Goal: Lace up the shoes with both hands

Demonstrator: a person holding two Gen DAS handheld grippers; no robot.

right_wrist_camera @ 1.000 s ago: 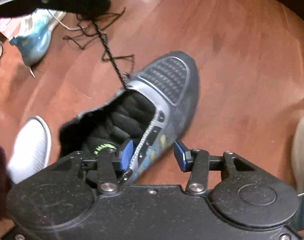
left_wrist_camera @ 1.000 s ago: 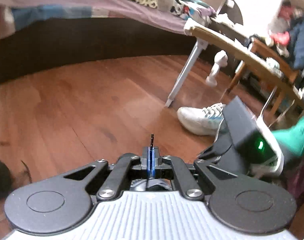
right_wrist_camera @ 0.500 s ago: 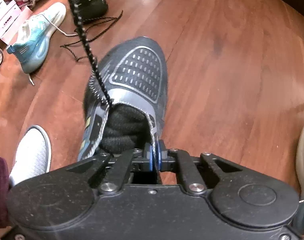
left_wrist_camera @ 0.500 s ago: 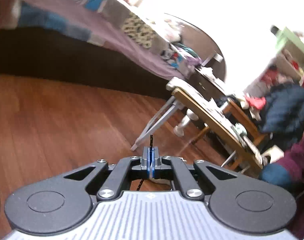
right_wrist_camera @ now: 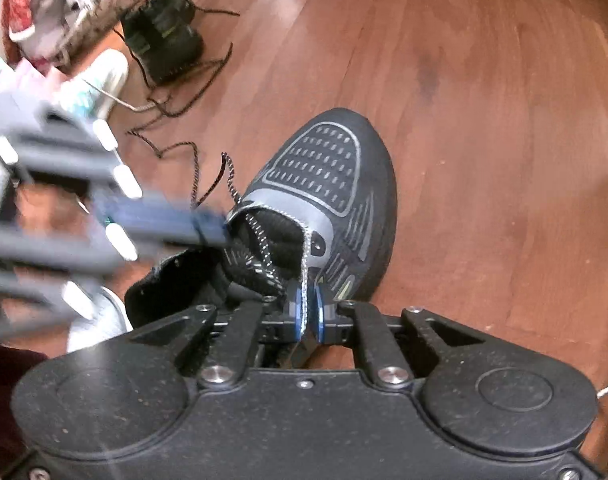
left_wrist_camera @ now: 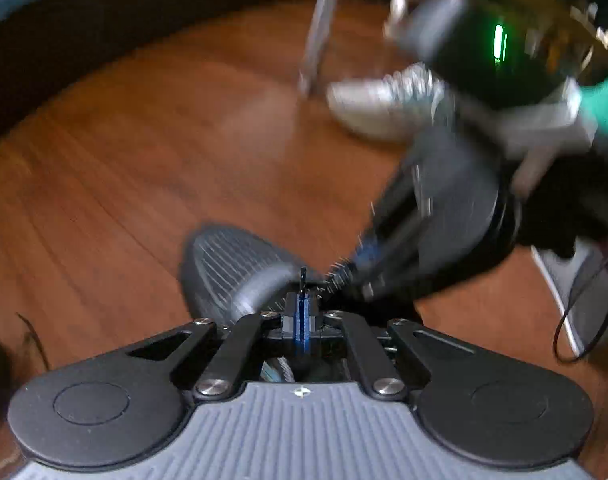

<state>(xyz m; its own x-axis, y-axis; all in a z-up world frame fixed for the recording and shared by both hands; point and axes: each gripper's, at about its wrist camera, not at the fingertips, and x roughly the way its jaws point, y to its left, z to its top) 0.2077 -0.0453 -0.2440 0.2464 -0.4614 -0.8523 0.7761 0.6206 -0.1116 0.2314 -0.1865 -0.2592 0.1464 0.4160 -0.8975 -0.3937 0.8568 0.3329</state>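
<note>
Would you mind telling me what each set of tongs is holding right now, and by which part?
The right tongs pinch the grey shoe by its eyelet edge. The left tongs grip the black lace near its tip.

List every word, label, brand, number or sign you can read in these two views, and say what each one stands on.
None can be read.
The dark shoe shows only a dash pattern, no legible brand.
The right gripper body carries a green light bar, not text.
The small mark on the left gripper housing is a symbol, too small to read.
The items at the floor's far edge are too blurred to read.
</note>
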